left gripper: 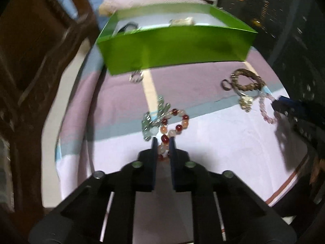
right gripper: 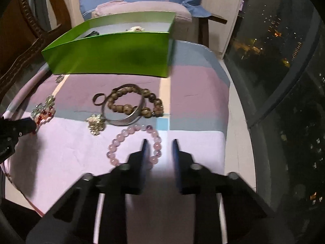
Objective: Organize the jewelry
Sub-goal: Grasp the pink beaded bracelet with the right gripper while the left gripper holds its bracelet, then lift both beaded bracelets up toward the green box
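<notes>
The left gripper (left gripper: 163, 142) has its fingers pinched on the red-and-peach bead bracelet (left gripper: 176, 123), near the middle of the striped cloth (left gripper: 213, 134); the right gripper (right gripper: 160, 144) stands with fingers apart, its left finger over the pink bead bracelet (right gripper: 124, 140); the green box (right gripper: 113, 50) sits at the far edge; a wooden bead bracelet (right gripper: 142, 103) and metal bangle (right gripper: 113, 119) lie between.

Both wrist views close, facing green box (left gripper: 174, 48) (shared).
</notes>
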A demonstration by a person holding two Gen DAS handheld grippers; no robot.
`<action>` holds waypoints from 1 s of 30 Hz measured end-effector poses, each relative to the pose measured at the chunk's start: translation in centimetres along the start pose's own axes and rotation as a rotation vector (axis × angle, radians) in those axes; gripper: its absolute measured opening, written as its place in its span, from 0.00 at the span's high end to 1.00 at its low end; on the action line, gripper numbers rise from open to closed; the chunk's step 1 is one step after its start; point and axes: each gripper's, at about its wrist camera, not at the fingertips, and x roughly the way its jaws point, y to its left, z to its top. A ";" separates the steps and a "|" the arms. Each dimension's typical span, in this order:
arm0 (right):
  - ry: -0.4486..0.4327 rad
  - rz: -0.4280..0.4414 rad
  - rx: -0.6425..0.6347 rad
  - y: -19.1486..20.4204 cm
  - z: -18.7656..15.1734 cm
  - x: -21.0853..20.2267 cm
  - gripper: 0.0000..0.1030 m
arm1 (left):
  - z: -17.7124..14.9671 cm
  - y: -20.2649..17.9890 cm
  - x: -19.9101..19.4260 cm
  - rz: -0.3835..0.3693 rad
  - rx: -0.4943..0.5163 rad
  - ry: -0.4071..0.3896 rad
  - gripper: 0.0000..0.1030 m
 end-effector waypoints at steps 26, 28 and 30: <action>-0.339 0.248 0.123 -1.6 0.9 -11.8 0.92 | 1.7 -0.1 -12.6 -0.105 -0.197 -0.291 0.92; -0.382 0.240 0.116 -1.2 1.0 -13.3 0.92 | 1.6 -0.6 -13.9 -0.095 -0.192 -0.318 0.92; -0.424 0.220 0.100 -0.8 0.9 -14.6 0.92 | 1.5 -0.7 -14.4 -0.091 -0.194 -0.330 0.92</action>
